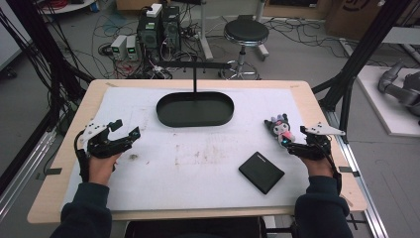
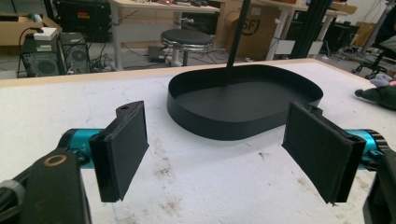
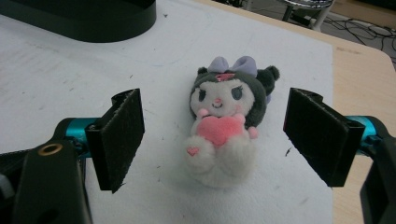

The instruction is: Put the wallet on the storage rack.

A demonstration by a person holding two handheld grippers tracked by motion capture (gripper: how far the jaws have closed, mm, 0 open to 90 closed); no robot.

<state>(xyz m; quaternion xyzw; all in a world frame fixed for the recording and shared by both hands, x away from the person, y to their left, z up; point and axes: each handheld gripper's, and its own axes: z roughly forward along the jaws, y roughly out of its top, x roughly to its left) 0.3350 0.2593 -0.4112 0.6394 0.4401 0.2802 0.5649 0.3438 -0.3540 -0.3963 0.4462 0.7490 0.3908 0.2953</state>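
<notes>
1. Nearest the lens in the right gripper view are the 2 black jaws of the right gripper (image 3: 212, 140), spread wide with the plush toy (image 3: 224, 126) lying face-up between them, touched by neither pad. The toy sits on the white mat (image 1: 198, 168) near the table's right edge, just ahead of that gripper.
2. The toy is soft and rounded. If the jaws close on the fluffy lower body alone, I judge it could squash and slide out, or hang crooked.
3. The jaws stand level with the toy but a little short of its head. Closing from here may pinch only the feet, so the head would droop on the lift.
4. A pad dragged across the mat could snag it or nudge the toy towards the bare wooden edge (image 1: 317, 114).
5. The left gripper (image 2: 215, 149) is also open and holds nothing. It faces the black tray (image 2: 243, 105) on the mat's far side, well apart from the toy.
6. The black case (image 1: 261, 172) lies near the right forearm; a careless sweep could knock it.
</notes>
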